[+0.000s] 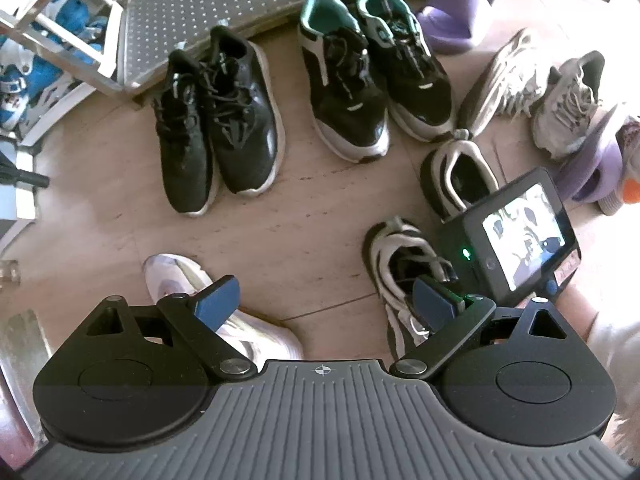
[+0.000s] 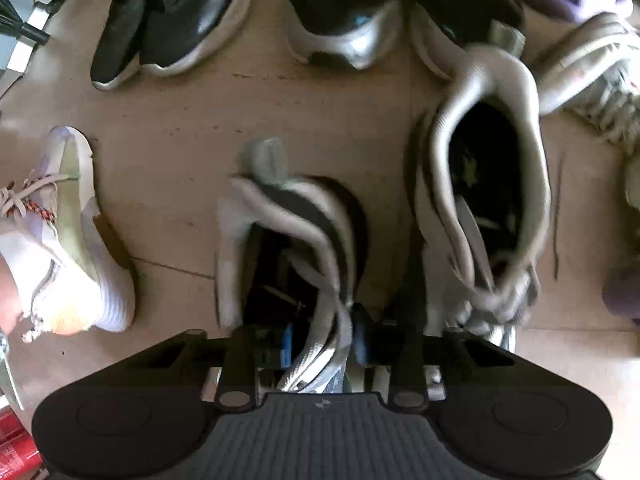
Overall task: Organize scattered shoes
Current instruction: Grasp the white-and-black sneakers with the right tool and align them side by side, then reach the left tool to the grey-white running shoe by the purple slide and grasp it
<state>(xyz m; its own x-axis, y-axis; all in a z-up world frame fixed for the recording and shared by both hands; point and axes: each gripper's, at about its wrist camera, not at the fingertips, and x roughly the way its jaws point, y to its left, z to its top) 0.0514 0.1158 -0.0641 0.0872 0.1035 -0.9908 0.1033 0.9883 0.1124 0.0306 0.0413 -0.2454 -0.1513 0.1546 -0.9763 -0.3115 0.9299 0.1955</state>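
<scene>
The floor (image 1: 280, 216) carried all the shoes, and the right gripper (image 2: 320, 344) pointed down at the near black-and-white shoe (image 2: 288, 248). Its jaws were closed on the collar of this shoe, one pad inside the opening and one outside. No earlier picture is given, so only this grip can be told. The left gripper (image 1: 326, 300) hung above bare floor with its jaws open and empty.

To do this step well, I think the grip should sit deep on the collar, because a thin edge can slip. The shoe should be lifted straight up and then set beside its partner (image 2: 480, 184), which stood just to the right, toes in the same direction.

Counted in the left wrist view: two black shoes (image 1: 216, 120) as a pair at the far left, two black shoes with teal lining (image 1: 368, 68) as a pair beside them, two black-and-white shoes near right, two grey shoes (image 1: 532, 92) far right, one of them on its side, two purple slippers (image 1: 456, 16), and one white shoe (image 1: 188, 280) near left.
</scene>
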